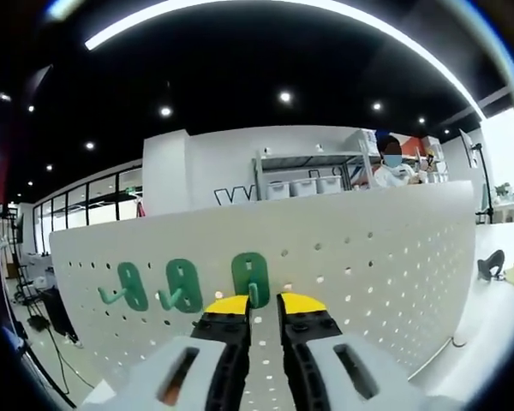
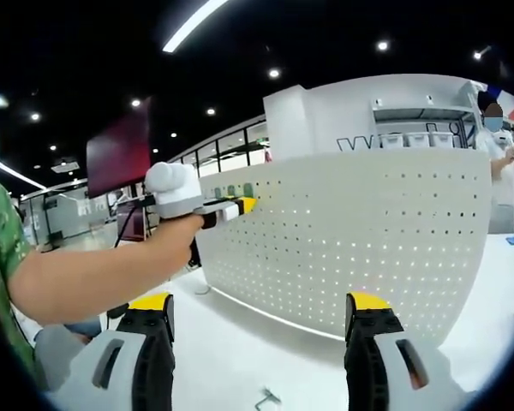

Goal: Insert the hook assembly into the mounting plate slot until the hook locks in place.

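A white pegboard mounting plate [image 1: 368, 257] stands upright on the table. Three green hooks sit on its face in the left gripper view: two to the left [image 1: 130, 287] [image 1: 183, 286] and a third green hook [image 1: 251, 278] straight ahead. My left gripper [image 1: 264, 303] is nearly closed, and the third hook's prong sits between its yellow tips at the board. In the right gripper view the left gripper [image 2: 237, 205], held by a person's arm, touches the pegboard [image 2: 368, 248] near its left end, beside the green hooks [image 2: 247, 189]. My right gripper [image 2: 259, 303] is open and holds nothing, low over the table.
The white table [image 2: 240, 342] runs in front of the board, with a small metal piece [image 2: 270, 398] near the bottom. A dark object [image 1: 492, 264] lies on the table right of the board. A person [image 1: 392, 167] stands behind it by shelves.
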